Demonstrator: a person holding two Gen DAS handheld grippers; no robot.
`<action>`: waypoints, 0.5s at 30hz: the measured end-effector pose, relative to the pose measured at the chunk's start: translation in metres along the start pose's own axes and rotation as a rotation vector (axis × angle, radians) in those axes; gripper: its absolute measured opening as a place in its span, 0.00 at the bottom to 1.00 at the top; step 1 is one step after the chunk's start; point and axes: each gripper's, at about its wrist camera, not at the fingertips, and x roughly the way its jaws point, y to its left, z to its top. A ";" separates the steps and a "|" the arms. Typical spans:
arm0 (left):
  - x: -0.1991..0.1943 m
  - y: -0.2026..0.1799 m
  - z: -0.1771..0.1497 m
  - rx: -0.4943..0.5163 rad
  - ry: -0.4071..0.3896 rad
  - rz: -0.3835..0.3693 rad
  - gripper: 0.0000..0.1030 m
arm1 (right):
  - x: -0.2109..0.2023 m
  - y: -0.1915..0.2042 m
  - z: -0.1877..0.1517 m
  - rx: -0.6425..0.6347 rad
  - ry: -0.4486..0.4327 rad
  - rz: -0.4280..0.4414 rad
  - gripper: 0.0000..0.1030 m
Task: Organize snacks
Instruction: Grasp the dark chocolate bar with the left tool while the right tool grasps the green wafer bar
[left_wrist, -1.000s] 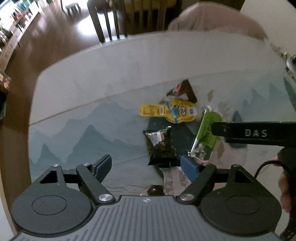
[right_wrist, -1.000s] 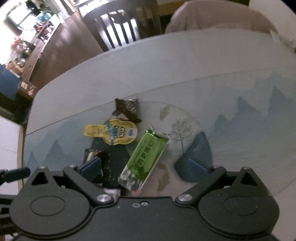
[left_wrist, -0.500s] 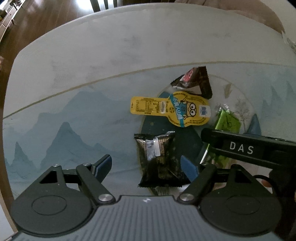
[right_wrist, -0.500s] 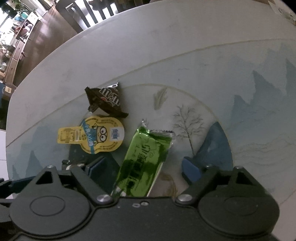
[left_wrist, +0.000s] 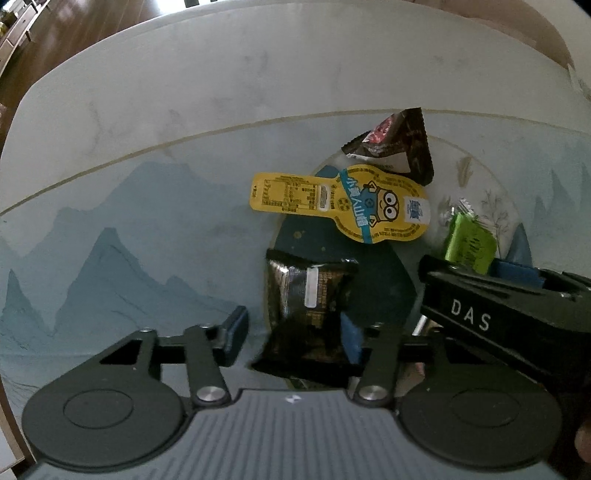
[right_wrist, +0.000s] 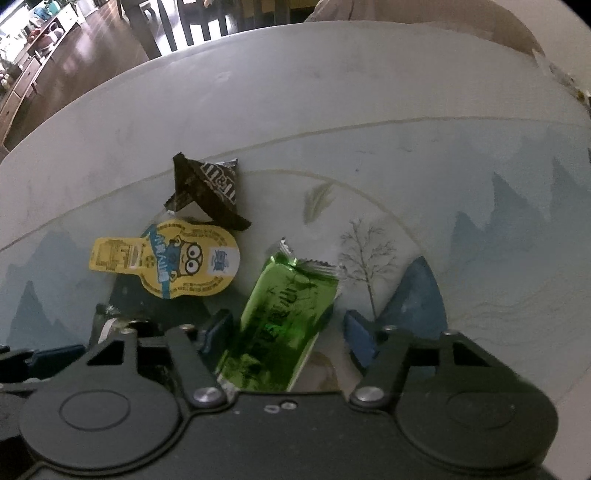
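Setting: four snack packs lie in a loose cluster on a table covered with a mountain-print cloth, both hand-held tools pointing steeply down over them.
Left gripper: jaws closing around the dark foil pack; the pack sits between the blue pads, the left pad short of its edge, the right pad half hidden behind it, so contact cannot be told.
Right gripper: jaws closing around the green bar; gaps show on both sides, nothing gripped yet.
Key relation: each pack lies straight ahead of its own tool, long axis running near to far, the green bar leaning right at its far end; the pads close across the short width.
Nearer hand: left for the dark pack, right for the green bar.
Untouched: yellow cartoon pouch and brown candy bag, farther off.
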 end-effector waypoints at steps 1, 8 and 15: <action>0.001 0.000 0.000 -0.005 0.001 -0.004 0.41 | 0.000 0.002 -0.001 -0.012 -0.005 -0.007 0.53; -0.002 0.004 -0.002 -0.013 -0.030 -0.005 0.32 | -0.005 -0.007 -0.007 -0.026 -0.034 0.016 0.45; -0.016 0.012 -0.008 -0.039 -0.064 0.000 0.31 | -0.013 -0.026 -0.007 0.032 -0.053 0.078 0.43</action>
